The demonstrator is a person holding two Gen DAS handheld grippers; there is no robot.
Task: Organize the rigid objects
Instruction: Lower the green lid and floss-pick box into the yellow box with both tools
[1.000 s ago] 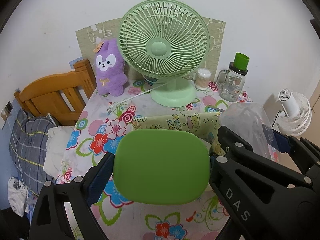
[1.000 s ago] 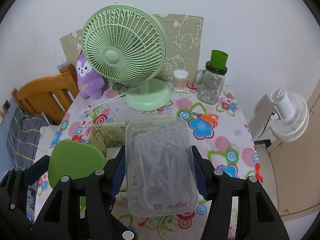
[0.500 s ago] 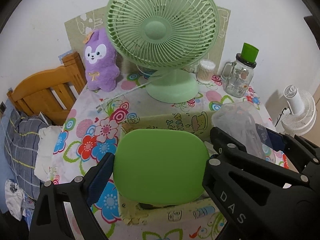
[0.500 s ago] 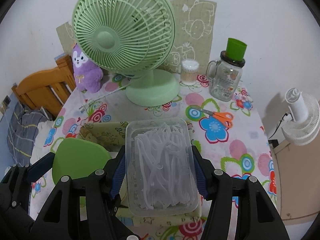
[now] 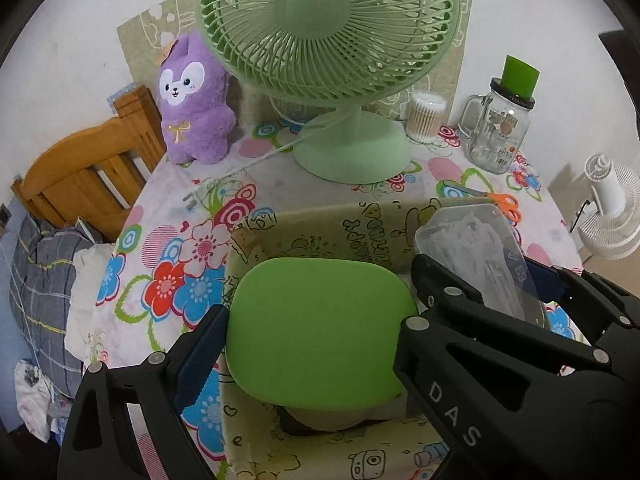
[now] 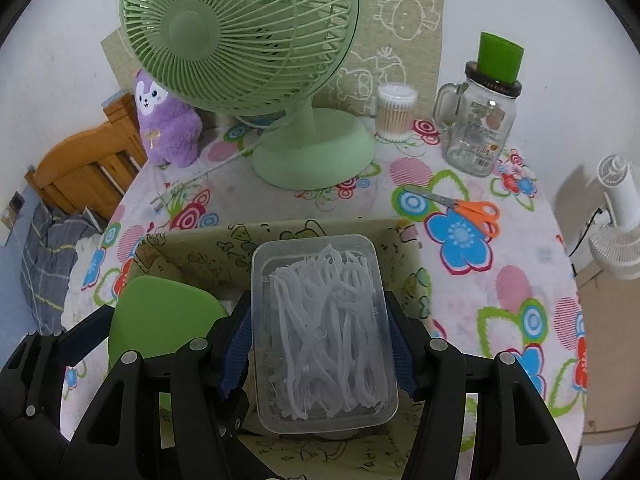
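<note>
My left gripper (image 5: 316,300) is shut on a flat green rounded-square case (image 5: 320,332), held by its two sides. It hangs over the open top of a yellow-green cartoon-print storage box (image 5: 320,220) on the flowered table. My right gripper (image 6: 318,304) is shut on a clear plastic box of white floss picks (image 6: 324,332), over the same storage box (image 6: 280,230), to the right of the green case (image 6: 160,320). In the left wrist view the clear box (image 5: 480,248) shows at the right. Something dark and beige lies in the storage box under the case, mostly hidden.
Behind the storage box stand a green desk fan (image 6: 312,156), a purple plush toy (image 5: 196,112), a cotton-swab tub (image 6: 396,114) and a glass mug jar with a green cap (image 6: 482,120). Orange scissors (image 6: 472,210) lie at the right. A wooden chair (image 5: 84,180) stands left, a white fan (image 6: 618,216) right.
Both grippers have sunk and moved forward with their loads. The storage box, earlier ahead of them, now lies under the green case and the clear box. The fan looms closer.
</note>
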